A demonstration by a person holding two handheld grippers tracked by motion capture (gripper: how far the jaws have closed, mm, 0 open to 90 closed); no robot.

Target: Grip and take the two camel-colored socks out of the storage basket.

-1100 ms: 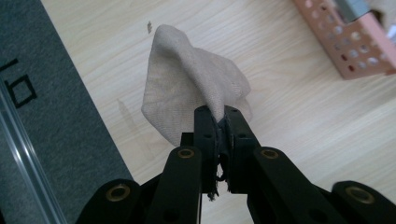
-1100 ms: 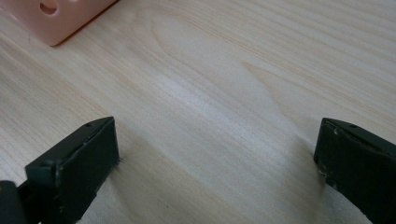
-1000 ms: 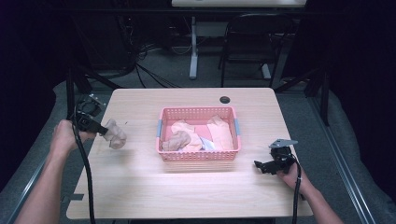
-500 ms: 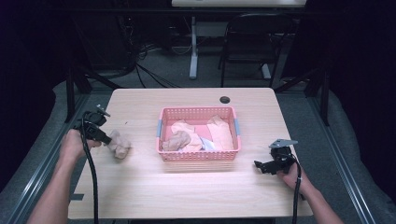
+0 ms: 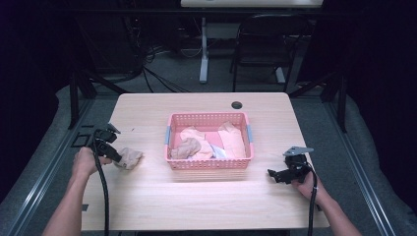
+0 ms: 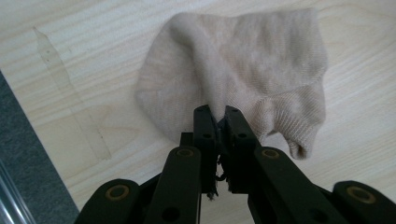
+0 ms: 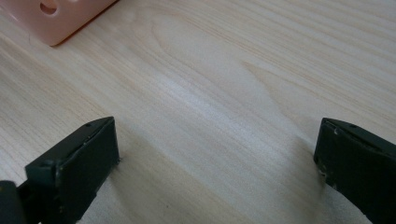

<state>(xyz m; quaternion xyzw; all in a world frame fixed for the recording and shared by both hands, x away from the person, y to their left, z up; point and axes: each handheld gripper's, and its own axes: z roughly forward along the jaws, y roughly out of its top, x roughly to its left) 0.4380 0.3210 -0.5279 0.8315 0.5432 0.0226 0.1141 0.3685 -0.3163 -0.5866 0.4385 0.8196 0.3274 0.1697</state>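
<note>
A beige sock [image 6: 243, 70] lies crumpled on the wooden table [image 5: 206, 196], left of the pink basket [image 5: 209, 164]. My left gripper [image 6: 217, 112] is shut on a fold of this sock [image 5: 129, 157] and rests low against the tabletop [image 5: 112, 153]. The basket holds several more beige and pink socks [image 5: 189, 147]. At the table's right side my right gripper [image 5: 275, 174] sits near the surface, jaws wide open with bare wood between its fingers [image 7: 88, 158].
A small black disc [image 5: 237, 104] is set into the table's far edge. A corner of the pink basket [image 7: 60, 23] shows in the right gripper view. Dark floor, cables and a chair lie beyond the table.
My left gripper has come down with the sock, from hanging above the table to laying it on the surface. The right gripper has stayed put.
</note>
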